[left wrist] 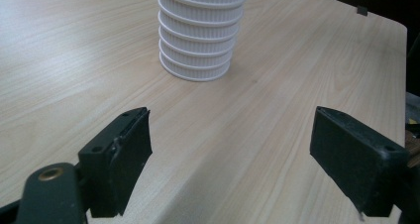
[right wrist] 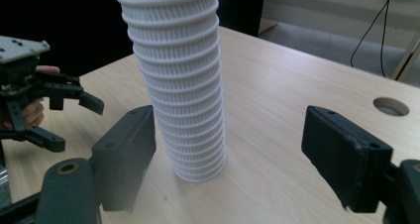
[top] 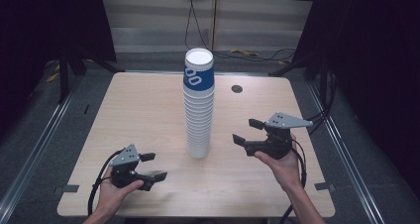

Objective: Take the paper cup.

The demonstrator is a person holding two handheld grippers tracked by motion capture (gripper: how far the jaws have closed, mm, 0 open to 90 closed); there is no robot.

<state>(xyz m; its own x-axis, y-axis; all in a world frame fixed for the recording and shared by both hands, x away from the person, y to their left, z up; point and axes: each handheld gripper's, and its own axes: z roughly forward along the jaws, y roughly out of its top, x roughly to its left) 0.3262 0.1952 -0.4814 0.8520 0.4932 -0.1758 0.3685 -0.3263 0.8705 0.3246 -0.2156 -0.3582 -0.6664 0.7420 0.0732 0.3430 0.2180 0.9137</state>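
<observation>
From above, a tall stack of cups stood mid-counter, between the left gripper and right gripper, both with jaws wide and empty. Along the left jaws, the stack's base sat ahead. Along the right, the ribbed column looked light, tippy, crushable; best gripped low.

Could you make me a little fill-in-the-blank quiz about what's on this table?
1. The tall stack of cups stands ____ on the table.
2. The top cup has a ____ band.
3. Both the left tongs and the right tongs are ____, gripping nothing.

Missing words: upright; blue; open
</observation>
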